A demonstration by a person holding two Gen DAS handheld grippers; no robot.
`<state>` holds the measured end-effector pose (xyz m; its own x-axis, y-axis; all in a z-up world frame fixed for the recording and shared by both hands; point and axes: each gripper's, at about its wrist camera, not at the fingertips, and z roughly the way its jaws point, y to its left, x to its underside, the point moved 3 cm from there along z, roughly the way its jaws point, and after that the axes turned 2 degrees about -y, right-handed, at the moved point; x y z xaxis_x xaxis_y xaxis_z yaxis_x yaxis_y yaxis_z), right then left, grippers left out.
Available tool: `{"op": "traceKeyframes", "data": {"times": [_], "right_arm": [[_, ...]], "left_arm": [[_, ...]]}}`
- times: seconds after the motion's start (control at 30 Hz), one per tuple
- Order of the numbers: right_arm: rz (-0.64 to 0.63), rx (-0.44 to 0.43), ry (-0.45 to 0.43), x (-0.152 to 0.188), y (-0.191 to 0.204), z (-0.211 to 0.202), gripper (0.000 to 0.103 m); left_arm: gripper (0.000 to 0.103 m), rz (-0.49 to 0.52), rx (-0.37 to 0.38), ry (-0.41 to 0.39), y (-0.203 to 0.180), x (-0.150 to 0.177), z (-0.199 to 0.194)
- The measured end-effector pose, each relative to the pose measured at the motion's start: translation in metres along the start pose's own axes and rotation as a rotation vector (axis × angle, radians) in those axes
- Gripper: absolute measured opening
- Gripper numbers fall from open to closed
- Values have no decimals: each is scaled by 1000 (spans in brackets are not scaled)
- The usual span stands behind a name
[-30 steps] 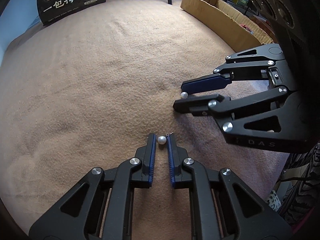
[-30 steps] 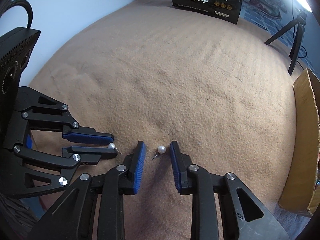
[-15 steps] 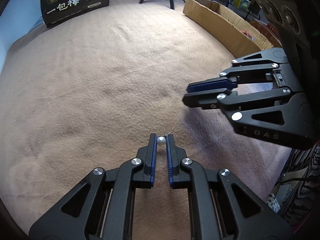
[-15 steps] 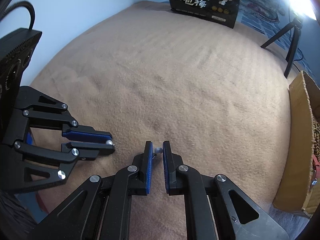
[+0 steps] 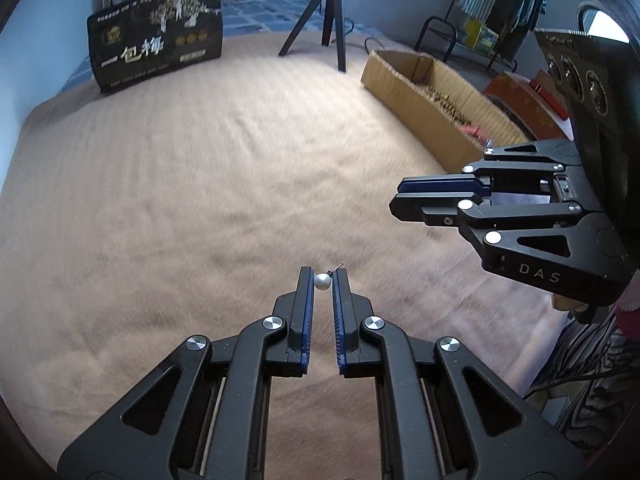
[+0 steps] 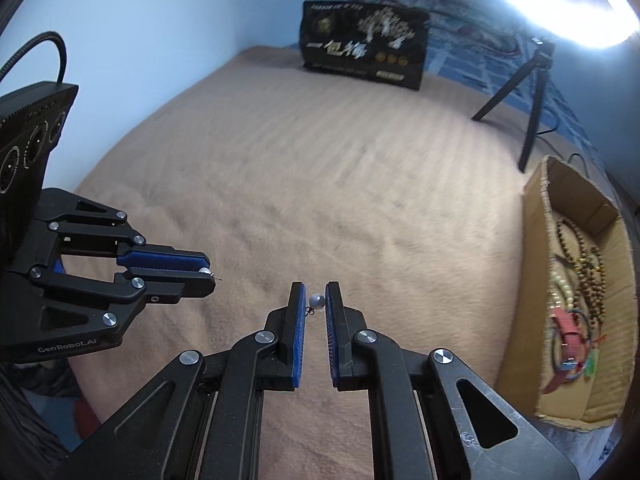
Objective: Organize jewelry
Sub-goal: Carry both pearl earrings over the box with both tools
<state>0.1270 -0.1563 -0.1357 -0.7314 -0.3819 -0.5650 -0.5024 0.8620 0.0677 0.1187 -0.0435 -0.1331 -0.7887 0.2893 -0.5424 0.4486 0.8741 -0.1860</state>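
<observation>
Above the tan blanket [image 5: 200,184], left gripper [image 5: 322,280] and "DAS"-marked right gripper [image 6: 316,300] each pinched a white pearl earring [image 5: 322,281] [image 6: 317,301]; black "一包梅" bag [image 5: 156,50] stood at eleven o'clock.

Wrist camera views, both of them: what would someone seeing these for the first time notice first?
First, the two small pearl earrings: one pinched at the tips of the left gripper, the other in the right gripper, both above the tan blanket. Next, the open cardboard box at the blanket's right edge, holding bead strands and a red strap. At the far end stands a black printed bag.
</observation>
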Motion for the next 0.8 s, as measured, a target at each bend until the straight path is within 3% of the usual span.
{"op": "traceKeyframes", "data": {"times": [0.8], "right_arm": [[214, 167, -130, 2, -112, -75, 8]], "left_arm": [[7, 12, 50, -149, -57, -99, 4]]}}
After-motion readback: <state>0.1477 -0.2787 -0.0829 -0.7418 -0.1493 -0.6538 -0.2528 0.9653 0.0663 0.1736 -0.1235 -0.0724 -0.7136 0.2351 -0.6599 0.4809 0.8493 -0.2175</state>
